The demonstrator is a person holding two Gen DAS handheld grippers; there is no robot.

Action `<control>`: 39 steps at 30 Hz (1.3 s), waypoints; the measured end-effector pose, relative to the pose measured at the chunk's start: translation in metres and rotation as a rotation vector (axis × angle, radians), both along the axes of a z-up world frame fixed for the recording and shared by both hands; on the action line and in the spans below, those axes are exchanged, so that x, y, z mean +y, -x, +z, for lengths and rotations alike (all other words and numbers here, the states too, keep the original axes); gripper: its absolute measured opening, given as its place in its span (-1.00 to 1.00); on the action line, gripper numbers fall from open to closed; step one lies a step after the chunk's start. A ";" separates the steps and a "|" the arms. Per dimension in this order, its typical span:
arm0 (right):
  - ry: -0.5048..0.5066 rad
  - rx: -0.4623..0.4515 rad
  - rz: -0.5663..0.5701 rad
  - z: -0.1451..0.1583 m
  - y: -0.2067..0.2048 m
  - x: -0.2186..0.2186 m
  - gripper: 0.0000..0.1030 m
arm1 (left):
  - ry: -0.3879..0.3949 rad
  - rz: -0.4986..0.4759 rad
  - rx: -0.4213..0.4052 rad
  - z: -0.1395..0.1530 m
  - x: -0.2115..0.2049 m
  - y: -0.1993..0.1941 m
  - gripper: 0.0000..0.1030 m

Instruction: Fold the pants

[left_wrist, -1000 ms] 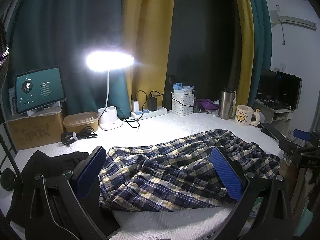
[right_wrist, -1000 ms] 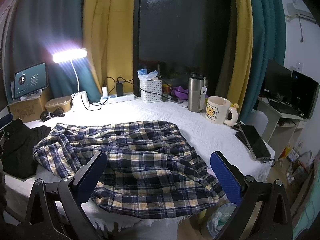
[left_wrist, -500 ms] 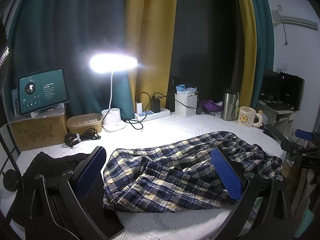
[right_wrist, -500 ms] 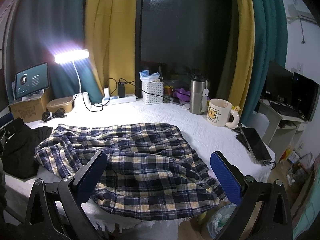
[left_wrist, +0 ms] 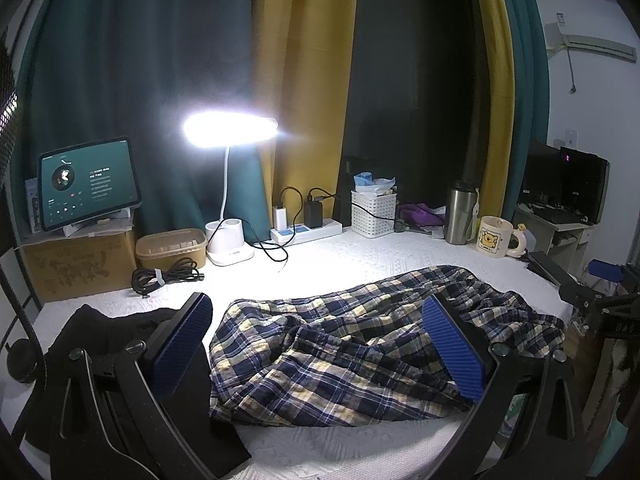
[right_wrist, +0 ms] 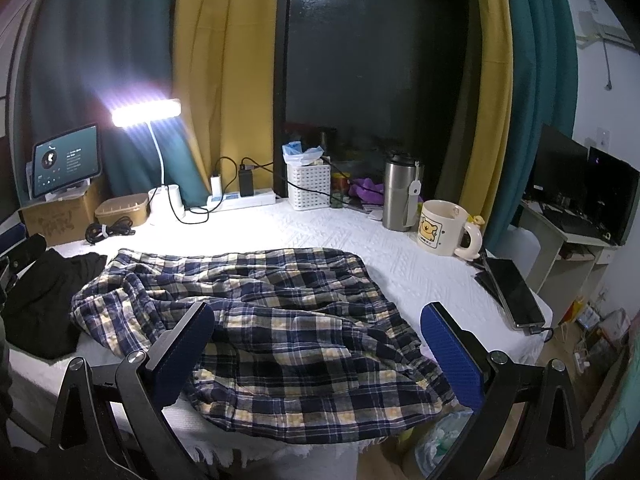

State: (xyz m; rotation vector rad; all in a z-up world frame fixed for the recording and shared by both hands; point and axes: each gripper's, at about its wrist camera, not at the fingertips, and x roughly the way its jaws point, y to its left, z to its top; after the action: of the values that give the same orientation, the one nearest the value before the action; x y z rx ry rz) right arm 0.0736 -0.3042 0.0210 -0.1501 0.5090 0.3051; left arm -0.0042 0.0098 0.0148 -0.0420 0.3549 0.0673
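Observation:
Crumpled blue, white and yellow plaid pants (left_wrist: 360,344) lie across the white table (left_wrist: 340,256), spread toward its front right edge (right_wrist: 288,320). My left gripper (left_wrist: 316,344) hovers open in front of their left half, with nothing between its blue pads (left_wrist: 180,344). Over the pants' near right part my right gripper (right_wrist: 318,354) also stands open and empty, blue pads (right_wrist: 452,356) wide apart. In the left wrist view the right gripper (left_wrist: 604,276) shows at the far right edge.
A black garment (left_wrist: 100,332) lies left of the pants. Along the back stand a lit desk lamp (left_wrist: 230,134), tablet (left_wrist: 88,182) on a cardboard box, coiled cable (left_wrist: 164,276), power strip (left_wrist: 306,232), white basket (right_wrist: 310,186), steel tumbler (right_wrist: 398,196) and mug (right_wrist: 442,228). A phone (right_wrist: 516,292) lies at the right edge.
Both views have shifted slightly, the table contents sitting a little lower in frame. The pants keep the same shape and both grippers stay open.

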 end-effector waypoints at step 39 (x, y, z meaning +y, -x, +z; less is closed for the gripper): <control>0.016 0.075 -0.018 -0.021 -0.069 0.003 1.00 | -0.008 0.027 0.096 -0.015 0.013 -0.049 1.00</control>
State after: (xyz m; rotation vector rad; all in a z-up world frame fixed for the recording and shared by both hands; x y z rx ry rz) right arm 0.1430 -0.3016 -0.0003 -0.1502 0.5869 0.2901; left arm 0.0452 0.0228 0.0002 -0.0360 0.4498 0.0978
